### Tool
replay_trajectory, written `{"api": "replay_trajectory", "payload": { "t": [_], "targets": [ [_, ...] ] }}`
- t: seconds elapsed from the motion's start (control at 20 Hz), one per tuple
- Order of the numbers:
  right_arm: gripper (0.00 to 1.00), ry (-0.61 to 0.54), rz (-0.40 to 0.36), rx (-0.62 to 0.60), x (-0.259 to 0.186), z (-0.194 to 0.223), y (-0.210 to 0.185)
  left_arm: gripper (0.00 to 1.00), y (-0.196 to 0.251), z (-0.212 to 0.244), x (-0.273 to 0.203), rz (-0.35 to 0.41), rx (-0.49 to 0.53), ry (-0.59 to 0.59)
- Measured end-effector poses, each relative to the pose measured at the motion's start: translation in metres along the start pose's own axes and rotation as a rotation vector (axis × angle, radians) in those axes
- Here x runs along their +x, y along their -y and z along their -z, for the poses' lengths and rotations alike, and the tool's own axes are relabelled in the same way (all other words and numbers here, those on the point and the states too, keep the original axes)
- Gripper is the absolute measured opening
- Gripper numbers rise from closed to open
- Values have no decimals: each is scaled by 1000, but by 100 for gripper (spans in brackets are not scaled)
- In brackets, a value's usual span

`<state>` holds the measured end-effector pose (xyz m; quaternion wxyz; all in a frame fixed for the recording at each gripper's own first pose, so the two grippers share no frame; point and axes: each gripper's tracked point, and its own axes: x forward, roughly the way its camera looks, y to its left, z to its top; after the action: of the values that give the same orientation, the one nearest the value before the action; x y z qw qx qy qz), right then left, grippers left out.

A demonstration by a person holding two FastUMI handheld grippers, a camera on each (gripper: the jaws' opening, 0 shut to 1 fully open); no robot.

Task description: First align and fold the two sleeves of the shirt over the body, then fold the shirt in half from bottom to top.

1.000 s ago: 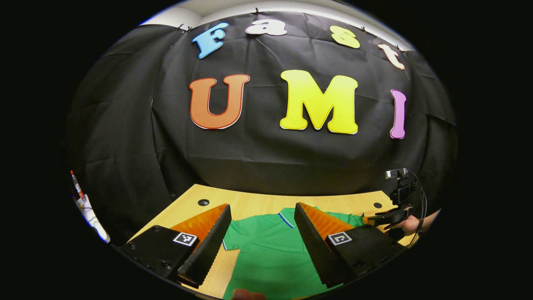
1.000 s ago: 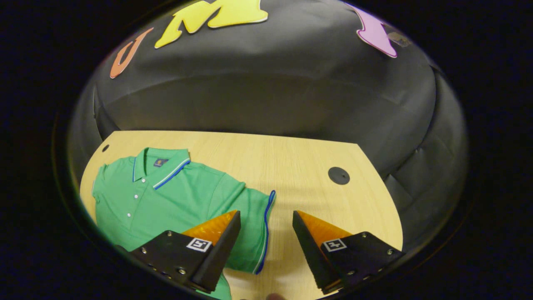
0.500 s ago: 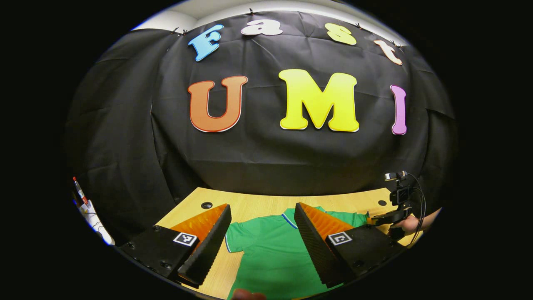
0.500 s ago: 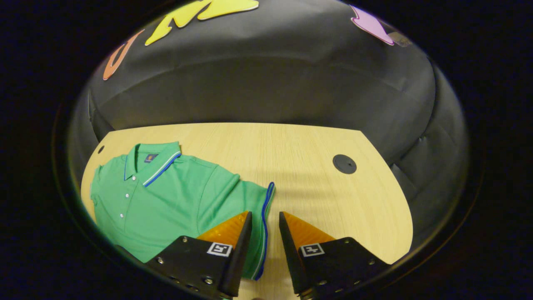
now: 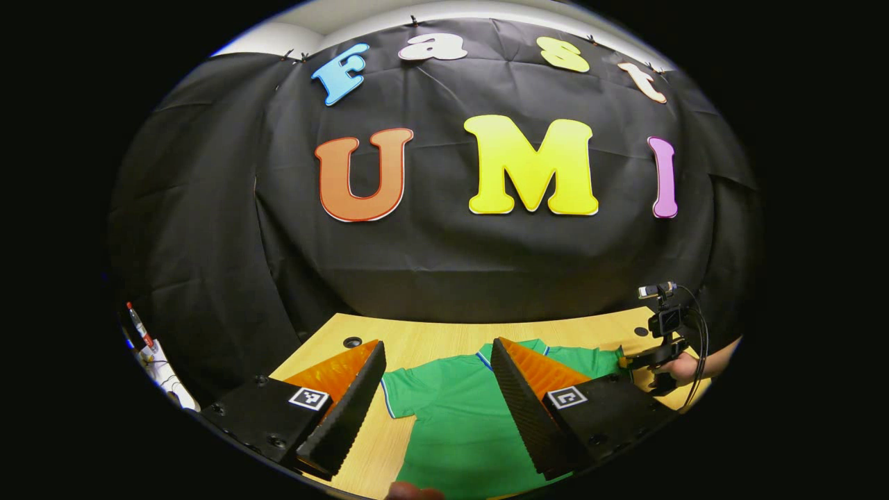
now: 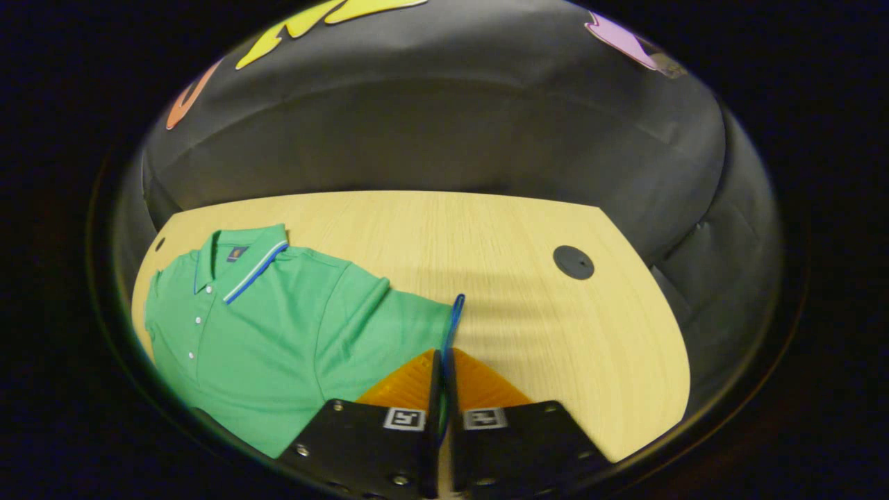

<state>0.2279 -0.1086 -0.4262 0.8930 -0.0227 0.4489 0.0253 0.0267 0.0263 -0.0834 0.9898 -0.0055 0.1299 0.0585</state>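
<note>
Right claw (image 6: pixel 442 361): fingers pressed together on the blue-edged cuff of the shirt's sleeve (image 6: pixel 417 326), pinching it. A second ago the fingers stood wide apart either side of that edge; half a second ago the gap had narrowed to a slit around it.

Sleeve edge: the blue trim rises out from between the fingertips and stands a little up off the counter (image 6: pixel 528 326), where earlier it lay flat.

Right claw from afar: in the left gripper view it shows at the far right (image 5: pixel 628 361), low at the shirt's sleeve end, with a hand (image 5: pixel 684 368) behind it and a cable looping from its top.

Left claw (image 5: pixel 437 364): fingers spread wide, holding nothing, poised above the shirt's body; the spread is the same as a second ago.

Shirt (image 5: pixel 451 417): green polo lying flat on the counter, collar toward the black cloth wall, button placket visible in the right gripper view (image 6: pixel 236 333). In the left gripper view it sits slightly farther right between the fingers than before.

Left sleeve (image 5: pixel 399 392): spread out on the counter, not folded.

Counter: light wood, with a round dark grommet (image 6: pixel 574 262) well apart from the shirt.

Left edge: a small white object with a red tip (image 5: pixel 142 337) beside the cloth.
</note>
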Motion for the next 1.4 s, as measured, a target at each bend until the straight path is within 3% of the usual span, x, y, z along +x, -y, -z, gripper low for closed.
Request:
{"api": "replay_trajectory", "payload": {
  "t": [0.5, 0.8, 1.1, 1.4],
  "targets": [
    [2, 10, 0, -7, -11, -7, -3, 98, -18, 13, -5, -29, -38, -24],
    [2, 66, 5, -29, -33, -35, -12, 98, -36, 16, -7, -48, -63, -21],
    [2, 120, -17, -70, -62, -65, -45, 98, -62, 25, -10, -82, -107, -23],
    [2, 129, -62, -119, -80, -70, -96, 98, -98, 33, -19, -129, -116, -23]
  ]
}}
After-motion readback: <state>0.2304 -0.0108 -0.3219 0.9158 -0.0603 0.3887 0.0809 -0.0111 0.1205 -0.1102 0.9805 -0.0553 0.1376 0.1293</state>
